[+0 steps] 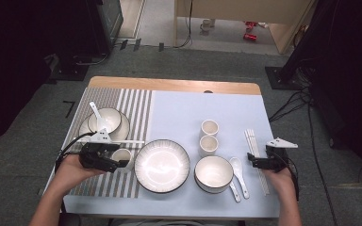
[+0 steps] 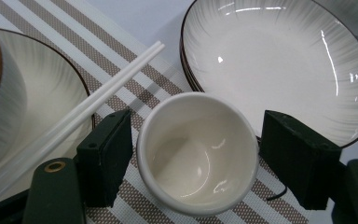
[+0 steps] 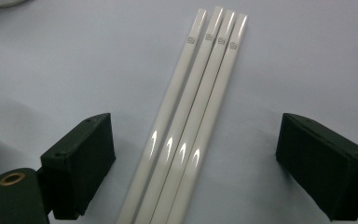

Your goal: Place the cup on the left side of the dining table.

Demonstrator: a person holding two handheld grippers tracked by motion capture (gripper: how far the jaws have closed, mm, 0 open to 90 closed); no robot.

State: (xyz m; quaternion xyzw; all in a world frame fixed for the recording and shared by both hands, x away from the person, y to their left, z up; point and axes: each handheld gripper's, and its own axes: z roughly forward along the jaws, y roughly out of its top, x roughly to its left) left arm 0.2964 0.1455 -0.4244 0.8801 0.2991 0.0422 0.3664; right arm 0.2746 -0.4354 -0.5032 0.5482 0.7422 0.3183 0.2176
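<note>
Cup (image 2: 197, 151) between left gripper (image 2: 193, 163) jaws — untouched.

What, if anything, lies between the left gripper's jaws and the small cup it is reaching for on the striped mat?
Nothing visible does. The small cup sits upright between the open jaws of the left gripper, with only thin gaps of striped mat showing on each side. The chopsticks lie outside one jaw, the plate beyond the cup.

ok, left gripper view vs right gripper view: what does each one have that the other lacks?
Left gripper view alone: a small white cup between the open left gripper jaws, small gaps either side; a large ribbed plate, the striped placemat, one pair of chopsticks. Right gripper view alone: four white chopsticks lying side by side between the open right gripper jaws. Both: black jaws wide apart, pale blue mat.
</note>
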